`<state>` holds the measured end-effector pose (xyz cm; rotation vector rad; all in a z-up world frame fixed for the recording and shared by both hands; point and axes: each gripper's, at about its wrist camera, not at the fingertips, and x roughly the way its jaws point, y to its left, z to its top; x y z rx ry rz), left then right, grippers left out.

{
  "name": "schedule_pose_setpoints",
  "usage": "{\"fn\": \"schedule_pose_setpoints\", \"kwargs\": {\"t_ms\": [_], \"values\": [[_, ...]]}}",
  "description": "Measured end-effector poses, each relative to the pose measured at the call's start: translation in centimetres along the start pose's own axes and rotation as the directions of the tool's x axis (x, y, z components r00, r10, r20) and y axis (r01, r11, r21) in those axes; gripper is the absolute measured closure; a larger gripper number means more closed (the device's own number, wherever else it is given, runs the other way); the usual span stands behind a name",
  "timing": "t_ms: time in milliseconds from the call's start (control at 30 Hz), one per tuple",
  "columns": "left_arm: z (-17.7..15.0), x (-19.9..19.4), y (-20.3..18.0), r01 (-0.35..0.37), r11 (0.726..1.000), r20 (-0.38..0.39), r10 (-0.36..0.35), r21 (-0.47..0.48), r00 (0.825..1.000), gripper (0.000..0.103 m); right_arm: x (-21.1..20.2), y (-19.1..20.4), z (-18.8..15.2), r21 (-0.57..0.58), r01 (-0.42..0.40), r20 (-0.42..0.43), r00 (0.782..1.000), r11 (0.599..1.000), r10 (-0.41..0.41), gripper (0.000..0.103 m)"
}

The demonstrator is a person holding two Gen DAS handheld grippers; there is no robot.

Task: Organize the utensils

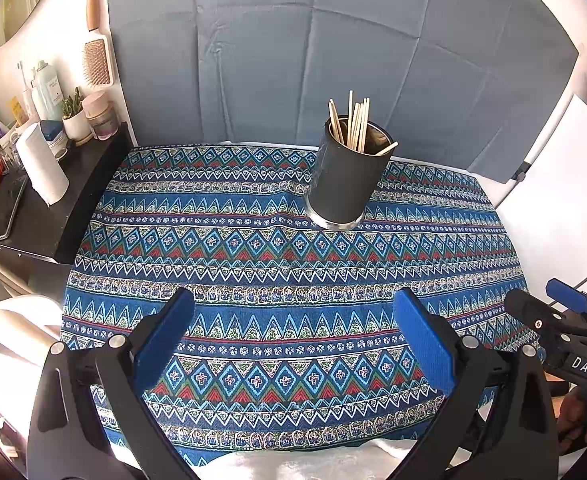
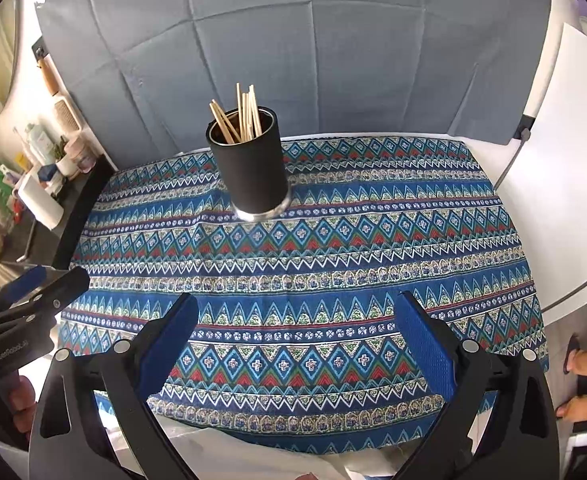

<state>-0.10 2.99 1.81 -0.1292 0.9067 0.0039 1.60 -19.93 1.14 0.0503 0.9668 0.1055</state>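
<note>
A black cylindrical holder point(image 1: 345, 184) with a metal base stands upright at the far side of the patterned blue cloth point(image 1: 253, 264). Several wooden chopsticks point(image 1: 353, 124) stand in it. It also shows in the right wrist view point(image 2: 253, 172), chopsticks point(image 2: 241, 116) inside. My left gripper point(image 1: 293, 300) is open and empty above the near part of the cloth. My right gripper point(image 2: 297, 304) is open and empty too, well short of the holder. The right gripper shows at the left view's right edge point(image 1: 549, 312); the left gripper shows at the right view's left edge point(image 2: 45, 284).
A grey backdrop point(image 1: 313, 48) hangs behind the table. A black side shelf point(image 1: 45, 208) at the left carries a paper towel roll point(image 1: 41, 164), bottles and jars. A white board point(image 1: 565, 200) stands at the right. The cloth point(image 2: 333, 240) covers the table.
</note>
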Motion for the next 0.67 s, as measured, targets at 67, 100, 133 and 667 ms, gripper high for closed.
{"fn": "schedule_pose_setpoints", "kwargs": {"t_ms": [67, 100, 133, 667], "values": [[-0.01, 0.04, 0.11, -0.002, 1.000, 0.000, 0.002, -0.003, 1.000, 0.006, 0.00, 0.01, -0.05, 0.001, 0.001, 0.000, 1.000, 1.000, -0.001, 0.009], [-0.02, 0.04, 0.11, -0.001, 1.000, -0.001, 0.001, -0.003, 1.000, 0.006, -0.02, 0.02, -0.06, 0.002, 0.002, 0.002, 1.000, 1.000, -0.002, 0.009], [-0.01, 0.04, 0.13, 0.000, 1.000, -0.001, 0.000, -0.002, 1.000, 0.006, -0.02, 0.05, -0.08, 0.002, 0.002, 0.001, 1.000, 1.000, -0.002, 0.009], [0.13, 0.40, 0.30, 0.010, 1.000, -0.012, -0.010, -0.005, 1.000, 0.006, 0.25, -0.04, -0.10, 0.004, 0.005, -0.008, 1.000, 1.000, -0.005, 0.009]]}}
